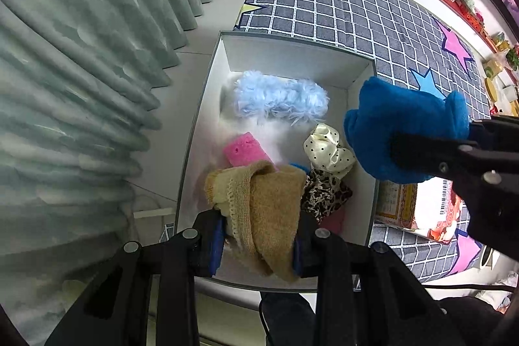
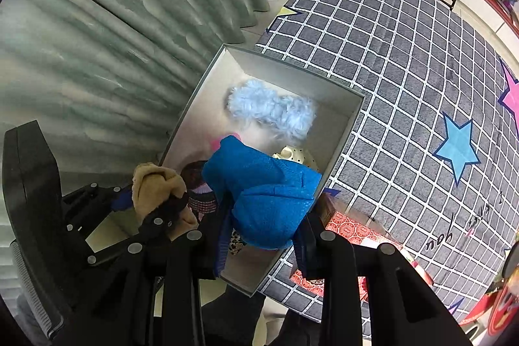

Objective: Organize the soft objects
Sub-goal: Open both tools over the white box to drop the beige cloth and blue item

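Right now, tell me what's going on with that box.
A person is sorting soft items into a white box with two handheld grippers. The left gripper is shut on a tan knitted cloth above the box's near end; the right gripper holds a blue fleece piece over it. A fluffy pale-blue item already lies inside.

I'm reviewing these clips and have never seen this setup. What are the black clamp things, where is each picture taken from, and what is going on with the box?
There is no robot here. A person holds a two-finger gripper in each hand, and each carries a fisheye camera looking along its fingers, which bends the room's lines.

The left camera's picture shows the left gripper shut on a tan knitted cloth. The right camera's picture shows the right gripper shut on a blue fleece piece. Both hang over an open white box that sits at the edge of a checked mat.

In the box lie a pale blue fluffy piece, a pink sponge, a dotted cream cloth and a leopard-print cloth.
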Demonstrator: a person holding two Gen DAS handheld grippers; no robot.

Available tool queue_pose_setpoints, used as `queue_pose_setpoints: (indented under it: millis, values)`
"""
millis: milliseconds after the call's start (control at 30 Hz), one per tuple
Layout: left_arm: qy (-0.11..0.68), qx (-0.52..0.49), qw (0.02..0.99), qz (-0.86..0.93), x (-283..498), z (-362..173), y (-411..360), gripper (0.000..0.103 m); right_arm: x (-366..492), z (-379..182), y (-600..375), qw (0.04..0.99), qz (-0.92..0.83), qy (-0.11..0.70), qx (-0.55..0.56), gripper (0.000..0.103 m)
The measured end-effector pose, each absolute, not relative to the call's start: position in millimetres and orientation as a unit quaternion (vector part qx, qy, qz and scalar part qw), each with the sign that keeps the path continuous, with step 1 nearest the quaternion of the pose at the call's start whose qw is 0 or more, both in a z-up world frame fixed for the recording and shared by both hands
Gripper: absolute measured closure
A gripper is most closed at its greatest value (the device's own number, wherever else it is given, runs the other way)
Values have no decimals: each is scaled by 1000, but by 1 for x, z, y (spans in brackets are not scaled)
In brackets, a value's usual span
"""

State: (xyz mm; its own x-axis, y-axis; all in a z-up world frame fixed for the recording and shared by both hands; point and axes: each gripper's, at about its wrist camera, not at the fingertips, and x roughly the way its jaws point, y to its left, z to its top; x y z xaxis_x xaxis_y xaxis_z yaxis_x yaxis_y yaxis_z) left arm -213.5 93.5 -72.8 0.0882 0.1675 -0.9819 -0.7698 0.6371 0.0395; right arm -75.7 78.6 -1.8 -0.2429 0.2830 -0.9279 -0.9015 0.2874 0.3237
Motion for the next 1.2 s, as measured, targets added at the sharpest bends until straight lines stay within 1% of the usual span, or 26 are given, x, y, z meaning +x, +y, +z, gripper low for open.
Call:
queue_pose_setpoints:
  millis: [267, 300, 400, 433, 467, 533, 567, 600, 633, 667, 767, 800, 833, 1200]
  values:
    - [584, -256, 693, 336, -211, -74, 94, 67, -74, -3, 80, 557, 532, 579, -267, 69]
    - [584, -257, 693, 334, -211, -75, 94, 66, -73, -3, 81, 558, 531, 579, -268, 69]
    - [584, -261, 696, 326, -208, -76, 94, 59, -72, -6, 83, 558, 529, 579, -270, 69]
    - [584, -262, 697, 324, -208, -77, 94, 50, -72, -7, 84, 559, 529, 578, -272, 69]
    - [585, -262, 697, 323, -207, -76, 94, 36, -72, -7, 85, 560, 529, 577, -273, 69]
    - [589, -262, 696, 316, -206, -78, 93, 22, -72, -8, 87, 558, 530, 577, -274, 67]
    - [594, -258, 695, 312, -205, -79, 92, 22, -71, -9, 87, 555, 530, 580, -272, 54]
    - [596, -256, 693, 313, -205, -80, 92, 21, -70, -10, 87, 553, 529, 584, -271, 28]
    - [599, -254, 692, 314, -205, -81, 93, 17, -68, -10, 87, 556, 525, 585, -271, 20]
    - [604, -249, 688, 316, -206, -83, 93, 14, -66, -10, 85, 566, 517, 581, -275, 16]
    - [602, -249, 692, 312, -208, -82, 94, 13, -61, -8, 81, 561, 522, 586, -264, 14]
    - [597, -254, 694, 310, -210, -80, 95, 13, -59, -7, 80, 563, 519, 587, -262, 5]
    - [596, -255, 696, 310, -211, -79, 95, 13, -57, -6, 78, 567, 517, 586, -261, 0]
    - [601, -249, 698, 300, -218, -70, 87, 12, -56, 17, 55, 605, 498, 577, -231, 0]
